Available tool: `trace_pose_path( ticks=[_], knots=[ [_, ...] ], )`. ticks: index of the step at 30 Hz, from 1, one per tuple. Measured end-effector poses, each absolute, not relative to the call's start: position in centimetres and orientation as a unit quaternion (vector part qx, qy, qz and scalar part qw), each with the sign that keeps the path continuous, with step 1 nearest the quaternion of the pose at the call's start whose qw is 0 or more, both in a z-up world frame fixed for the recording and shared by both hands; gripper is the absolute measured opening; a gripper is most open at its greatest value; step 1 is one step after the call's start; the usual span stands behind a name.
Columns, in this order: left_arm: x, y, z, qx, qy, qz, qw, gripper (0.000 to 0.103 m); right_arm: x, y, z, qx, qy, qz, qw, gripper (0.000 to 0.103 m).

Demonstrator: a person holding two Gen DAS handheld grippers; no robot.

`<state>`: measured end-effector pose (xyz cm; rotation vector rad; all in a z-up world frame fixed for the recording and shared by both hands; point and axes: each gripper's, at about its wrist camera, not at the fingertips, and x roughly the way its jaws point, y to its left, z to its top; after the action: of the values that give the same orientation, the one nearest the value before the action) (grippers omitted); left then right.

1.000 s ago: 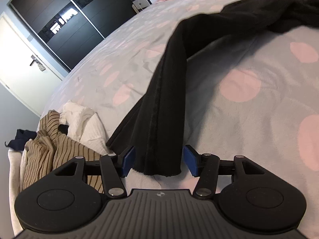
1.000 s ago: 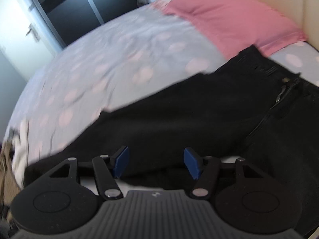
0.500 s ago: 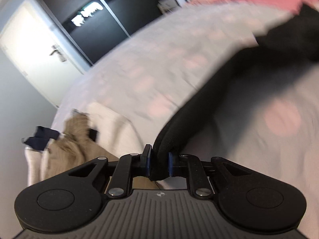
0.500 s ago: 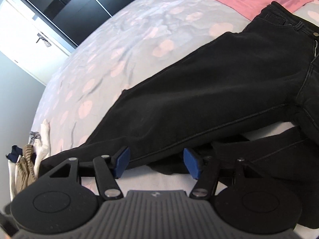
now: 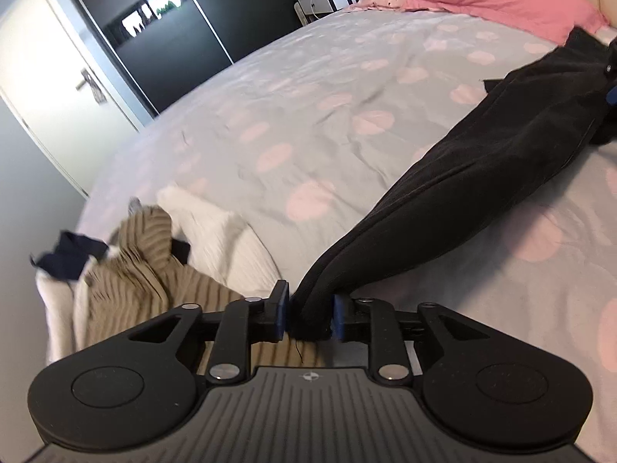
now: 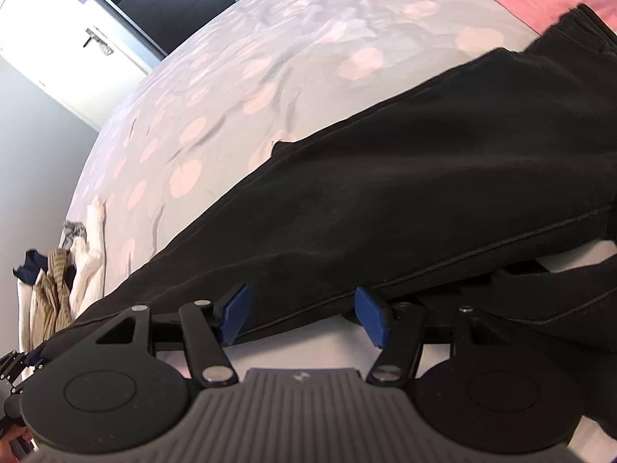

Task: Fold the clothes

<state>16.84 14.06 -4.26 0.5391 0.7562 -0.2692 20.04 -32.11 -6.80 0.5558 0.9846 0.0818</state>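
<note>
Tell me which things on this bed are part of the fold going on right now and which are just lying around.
In use:
black jeans
left gripper, shut on the leg end
right gripper, open at the leg

Lying about:
striped tan garment
white garment
pink pillow

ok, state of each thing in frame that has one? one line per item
left hand-held gripper: shut on the trouser-leg hem
right hand-held gripper: open, at the trouser edge
black denim trousers: unfolded, one leg lifted off the bed toward the left hand-held gripper
pile of beige striped and white clothes: crumpled, unfolded
white door: closed
</note>
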Motion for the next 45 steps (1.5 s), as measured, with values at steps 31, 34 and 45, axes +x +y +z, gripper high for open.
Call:
trace_pose_path(
  ticks=[31, 34, 45],
  knots=[
    [24.4, 15.8, -9.5, 0.167, 0.434, -0.117, 0.878, 0.049, 21.8, -30.9, -6.7, 0.297, 0.486, 0.034, 0.821, 0.067],
    [24.2, 14.9, -10.5, 0.214, 0.425, -0.119, 0.872, 0.049, 22.1, -30.8, -7.0, 0.299, 0.493, 0.04, 0.816, 0.067],
    [25.1, 14.4, -11.2, 0.228, 0.445, -0.121, 0.858, 0.008, 22.7, -30.3, -7.6, 0.294, 0.508, 0.042, 0.808, 0.067]
  ],
)
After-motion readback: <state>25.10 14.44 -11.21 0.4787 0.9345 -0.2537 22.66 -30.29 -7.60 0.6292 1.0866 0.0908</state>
